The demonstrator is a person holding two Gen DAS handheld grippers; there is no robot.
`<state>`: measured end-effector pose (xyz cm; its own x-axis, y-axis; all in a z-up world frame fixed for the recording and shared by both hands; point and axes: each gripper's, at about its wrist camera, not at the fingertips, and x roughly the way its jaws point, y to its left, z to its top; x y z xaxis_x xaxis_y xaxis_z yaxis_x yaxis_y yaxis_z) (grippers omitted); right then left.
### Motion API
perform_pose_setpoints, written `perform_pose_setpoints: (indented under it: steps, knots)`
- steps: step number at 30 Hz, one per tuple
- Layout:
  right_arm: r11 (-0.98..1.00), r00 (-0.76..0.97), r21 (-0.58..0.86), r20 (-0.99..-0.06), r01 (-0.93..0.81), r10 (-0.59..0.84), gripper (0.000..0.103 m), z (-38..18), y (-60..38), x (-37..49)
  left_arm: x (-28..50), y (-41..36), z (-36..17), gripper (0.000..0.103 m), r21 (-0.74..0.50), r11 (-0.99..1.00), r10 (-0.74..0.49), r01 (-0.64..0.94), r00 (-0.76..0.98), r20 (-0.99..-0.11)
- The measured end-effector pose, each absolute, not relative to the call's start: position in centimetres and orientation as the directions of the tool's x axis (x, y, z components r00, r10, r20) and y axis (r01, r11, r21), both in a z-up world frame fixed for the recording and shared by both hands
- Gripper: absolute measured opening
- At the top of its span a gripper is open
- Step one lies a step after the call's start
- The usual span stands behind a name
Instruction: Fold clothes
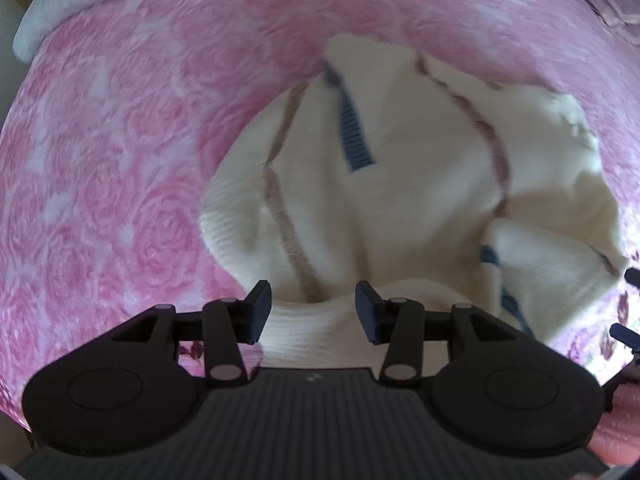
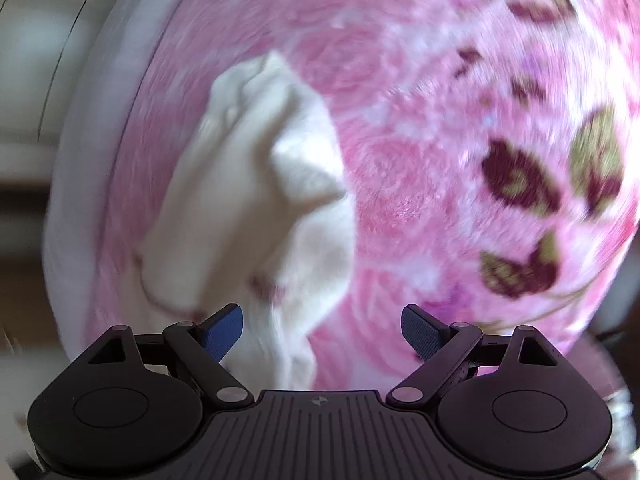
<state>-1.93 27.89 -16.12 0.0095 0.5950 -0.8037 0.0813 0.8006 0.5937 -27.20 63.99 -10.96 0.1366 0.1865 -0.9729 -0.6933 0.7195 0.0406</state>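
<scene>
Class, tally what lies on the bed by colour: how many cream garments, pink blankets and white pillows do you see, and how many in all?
Cream garment: 1
Pink blanket: 1
White pillow: 1
Total: 3

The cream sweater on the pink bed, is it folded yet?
Not yet. The cream knit sweater with brown stripes lies crumpled on the pink rose-patterned blanket, with no neat fold showing. The left gripper and right gripper are both open, holding nothing. All the folding is left.
</scene>
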Motion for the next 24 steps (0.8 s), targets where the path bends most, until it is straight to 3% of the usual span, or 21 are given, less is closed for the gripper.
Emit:
perform_pose_setpoints:
  steps: [6, 8, 9, 10, 20, 24]
  knots:
    - [0.747, 0.059, 0.616, -0.779, 0.250, 0.624, 0.089, -20.2, 28.8, -1.0, -28.1, 64.9, -12.4, 0.042, 0.036, 0.692, 0.185, -0.721, 0.129, -0.974]
    - [0.739, 0.068, 0.611, -0.781, 0.284, 0.620, 0.081, -21.4, 29.1, -0.6, -28.1, 65.1, -12.6, 0.042, 0.036, 0.686, 0.185, -0.727, 0.126, -0.975]
    - [0.747, 0.054, 0.613, -0.781, 0.258, 0.622, 0.043, -21.5, 29.2, -0.3, -28.1, 65.2, -12.6, 0.042, 0.037, 0.683, 0.186, -0.730, 0.125, -0.975]
    - [0.755, 0.039, 0.614, -0.781, 0.231, 0.623, 0.014, -21.6, 29.3, 0.0, -28.0, 65.2, -12.5, 0.042, 0.036, 0.679, 0.187, -0.733, 0.125, -0.974]
    - [0.870, 0.196, 0.493, -0.852, -0.016, 0.486, 0.010, -12.5, 20.5, 11.4, -24.1, 64.8, -10.5, 0.042, -0.017, 0.698, 0.174, -0.716, 0.193, -0.966]
    - [0.928, 0.404, 0.289, -0.840, -0.235, 0.363, 0.010, -6.8, 18.7, 19.4, -20.8, 64.1, -9.9, 0.042, -0.058, 0.725, 0.147, -0.687, 0.236, -0.961]
